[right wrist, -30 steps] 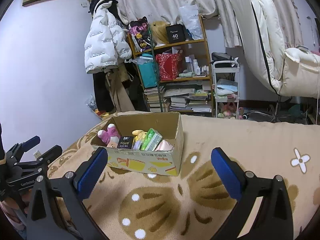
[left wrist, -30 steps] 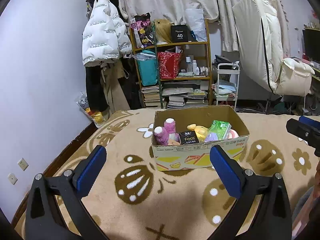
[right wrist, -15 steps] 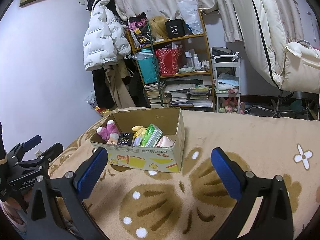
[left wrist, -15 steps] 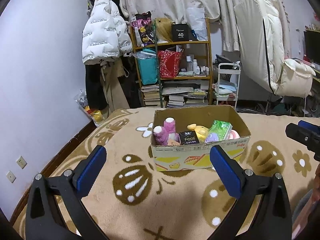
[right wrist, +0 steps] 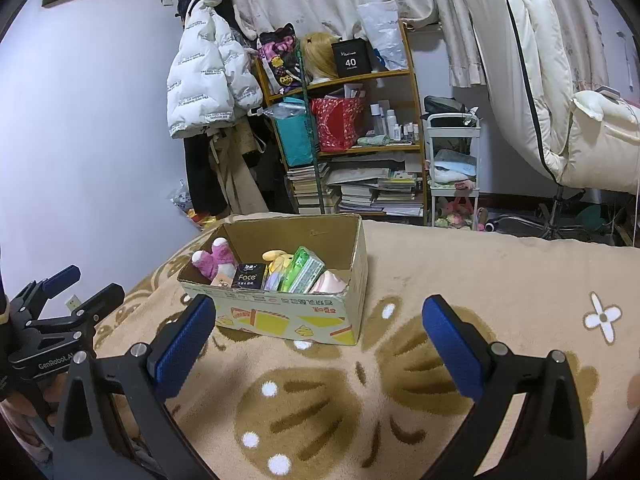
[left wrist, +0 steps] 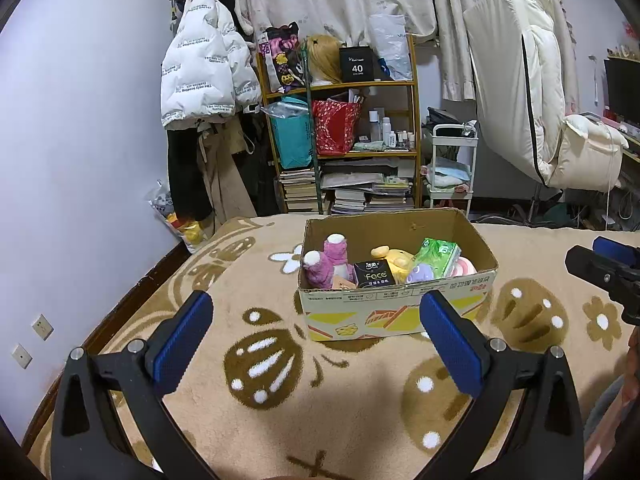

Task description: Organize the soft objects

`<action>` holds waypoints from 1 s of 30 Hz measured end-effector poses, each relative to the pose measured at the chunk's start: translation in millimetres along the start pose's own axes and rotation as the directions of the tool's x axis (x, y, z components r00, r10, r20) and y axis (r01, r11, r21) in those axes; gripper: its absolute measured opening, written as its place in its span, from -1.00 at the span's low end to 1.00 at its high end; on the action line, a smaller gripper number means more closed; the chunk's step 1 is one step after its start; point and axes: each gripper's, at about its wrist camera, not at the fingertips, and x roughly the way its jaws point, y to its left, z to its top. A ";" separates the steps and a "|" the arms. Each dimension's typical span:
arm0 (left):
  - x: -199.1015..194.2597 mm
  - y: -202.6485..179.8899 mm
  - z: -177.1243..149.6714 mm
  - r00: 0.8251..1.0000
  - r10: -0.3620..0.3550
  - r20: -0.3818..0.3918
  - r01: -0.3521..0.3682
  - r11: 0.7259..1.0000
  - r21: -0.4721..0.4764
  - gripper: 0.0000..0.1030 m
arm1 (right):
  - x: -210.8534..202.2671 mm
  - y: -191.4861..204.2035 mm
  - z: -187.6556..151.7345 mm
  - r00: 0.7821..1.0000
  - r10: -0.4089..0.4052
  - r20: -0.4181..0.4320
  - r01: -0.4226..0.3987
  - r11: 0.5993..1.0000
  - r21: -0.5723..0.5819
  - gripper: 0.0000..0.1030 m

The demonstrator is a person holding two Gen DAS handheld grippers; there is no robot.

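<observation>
Left wrist view puts the box (left wrist: 400, 312) of soft things straight ahead of your left gripper (left wrist: 316, 344), long side facing you, pink plush (left wrist: 324, 264) at its left end. Your right gripper (right wrist: 320, 344) sees it ahead-left. Both grippers gape wide, empty; left looks nearer.

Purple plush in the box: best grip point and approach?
Grip the purple plush by its white-tipped upper end, coming straight down from above. It stands upright in the cardboard box at its left end, poking above the other items; box walls block any side approach.
</observation>
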 end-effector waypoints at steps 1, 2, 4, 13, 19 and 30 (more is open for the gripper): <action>-0.5 0.6 0.0 1.000 0.002 0.002 -0.002 1.000 0.001 0.99 | 0.0 0.1 0.0 1.000 0.000 0.000 0.000 1.000 0.000 1.00; -1.5 1.5 0.4 1.000 0.003 0.006 -0.003 1.000 0.000 0.99 | 0.1 -0.3 0.0 1.000 0.000 0.000 0.000 1.000 0.001 1.00; -3.3 3.3 1.0 1.000 0.002 0.013 -0.002 1.000 -0.002 0.99 | 0.0 -0.2 0.1 1.000 -0.001 0.000 0.001 1.000 0.000 1.00; -5.3 7.5 1.0 1.000 0.002 0.017 -0.002 1.000 -0.003 0.99 | 0.2 0.2 0.3 1.000 0.000 -0.001 0.000 1.000 -0.002 1.00; -5.0 7.0 1.2 1.000 0.000 0.013 0.000 1.000 -0.002 0.99 | 0.2 0.4 -0.3 1.000 -0.002 0.001 0.002 1.000 -0.004 1.00; -5.4 7.8 1.0 1.000 0.003 0.014 -0.003 1.000 -0.002 0.99 | 0.1 -0.8 0.3 1.000 -0.001 -0.001 0.001 1.000 -0.005 1.00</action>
